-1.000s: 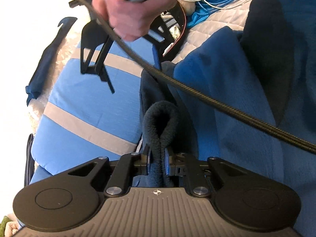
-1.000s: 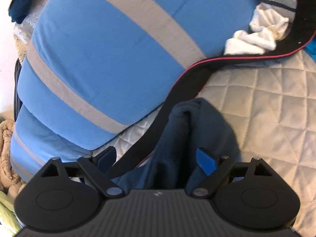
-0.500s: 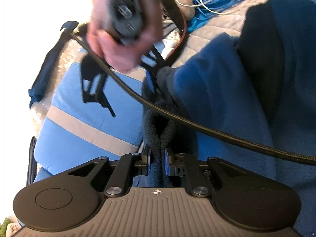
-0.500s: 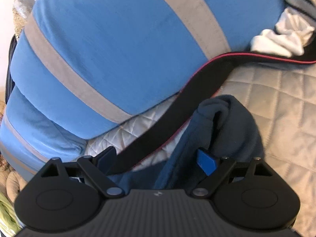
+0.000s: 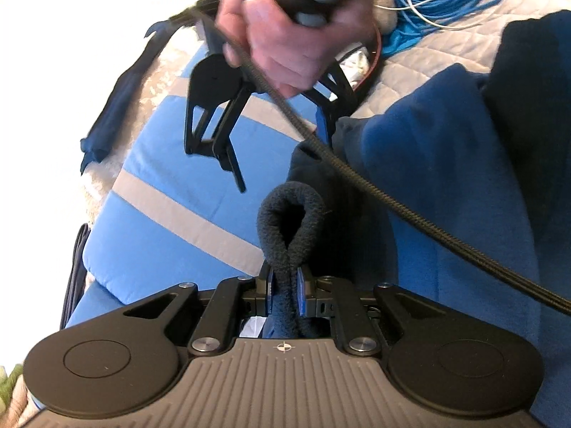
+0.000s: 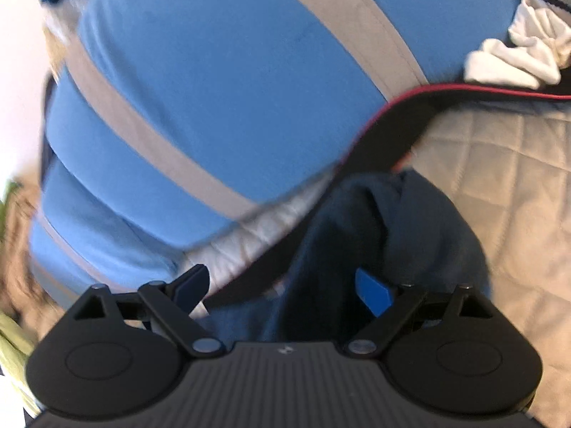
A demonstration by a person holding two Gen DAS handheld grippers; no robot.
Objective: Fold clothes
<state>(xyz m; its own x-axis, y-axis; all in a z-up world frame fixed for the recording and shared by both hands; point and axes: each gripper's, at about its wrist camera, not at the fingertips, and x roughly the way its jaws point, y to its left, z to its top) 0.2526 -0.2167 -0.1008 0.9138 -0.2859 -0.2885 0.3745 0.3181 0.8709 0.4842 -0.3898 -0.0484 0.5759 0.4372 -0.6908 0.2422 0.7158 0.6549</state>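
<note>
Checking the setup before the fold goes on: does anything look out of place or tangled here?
Yes. A braided cable runs slantwise over the blue fleece, just beyond the loop pinched by the left claw, so it could snag. The right claw is open.

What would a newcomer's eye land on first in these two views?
Probably the dark fleece loop pinched upright in the left hand-held gripper at centre. Above it, a hand holds the right hand-held gripper, open around navy fabric. Behind lies a blue cushion with grey stripes.
</note>
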